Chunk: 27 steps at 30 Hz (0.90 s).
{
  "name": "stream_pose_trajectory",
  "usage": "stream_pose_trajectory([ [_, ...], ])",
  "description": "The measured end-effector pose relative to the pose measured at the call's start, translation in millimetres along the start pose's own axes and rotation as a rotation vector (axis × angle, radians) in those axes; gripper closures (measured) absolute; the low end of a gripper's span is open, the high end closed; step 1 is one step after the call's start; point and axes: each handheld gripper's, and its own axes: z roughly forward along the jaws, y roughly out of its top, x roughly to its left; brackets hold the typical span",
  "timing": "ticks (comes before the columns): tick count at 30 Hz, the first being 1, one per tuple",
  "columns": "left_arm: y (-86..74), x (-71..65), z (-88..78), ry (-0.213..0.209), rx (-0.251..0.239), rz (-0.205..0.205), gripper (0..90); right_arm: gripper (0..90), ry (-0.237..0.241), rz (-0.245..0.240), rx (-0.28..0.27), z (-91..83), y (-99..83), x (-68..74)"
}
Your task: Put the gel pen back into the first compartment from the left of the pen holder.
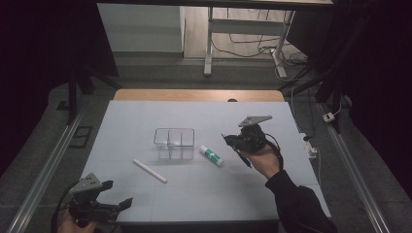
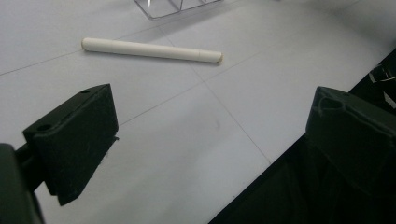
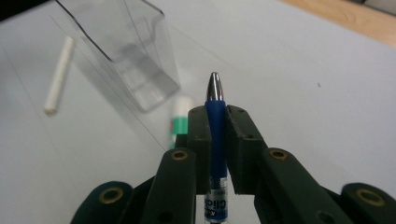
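My right gripper point(image 3: 217, 128) is clenched on the blue pen point(image 3: 215, 140), held above the counter point(image 1: 272, 194) right of the clear organizer point(image 1: 174, 143); next I judge it needs tipping upright over a compartment. My left gripper point(image 2: 210, 140) sits released near the white stick point(image 2: 149, 50)

Glossy blue pen point(image 3: 215, 135) with metal tip; clear plastic organiser point(image 1: 174, 142).

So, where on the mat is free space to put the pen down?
Free: the far strip behind the organizer, the left side beyond the white stick, and the near patch between both grippers. Crowded: the middle, where organizer, stick and glue stick lie close. The right gripper holds the pen.
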Motion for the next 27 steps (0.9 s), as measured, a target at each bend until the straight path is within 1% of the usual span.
stream_pose_trajectory([
  [5,0.0,0.3,0.1,-0.003,-0.001,-0.004,2.3,80.4,0.04,-0.016,-0.051,-0.8,12.0,13.2],
  [7,-0.1,0.4,0.0,-0.004,-0.001,-0.004,2.3,80.3,0.048,-0.027,-0.071,-0.1,17.0,18.1],
  [9,-0.1,0.6,-0.1,-0.004,-0.002,-0.004,2.3,80.3,0.065,-0.025,-0.094,1.0,21.9,23.2],
  [15,-0.1,0.8,-0.1,-0.006,-0.002,-0.003,2.3,80.3,0.095,-0.044,-0.151,4.3,37.2,37.2],
  [22,0.0,0.8,0.1,-0.009,-0.001,-0.003,2.3,80.4,0.123,-0.066,-0.191,15.0,52.3,51.2],
  [27,0.0,0.8,0.1,-0.011,0.0,-0.001,2.2,80.3,0.137,-0.08,-0.204,25.8,61.0,59.8],
])
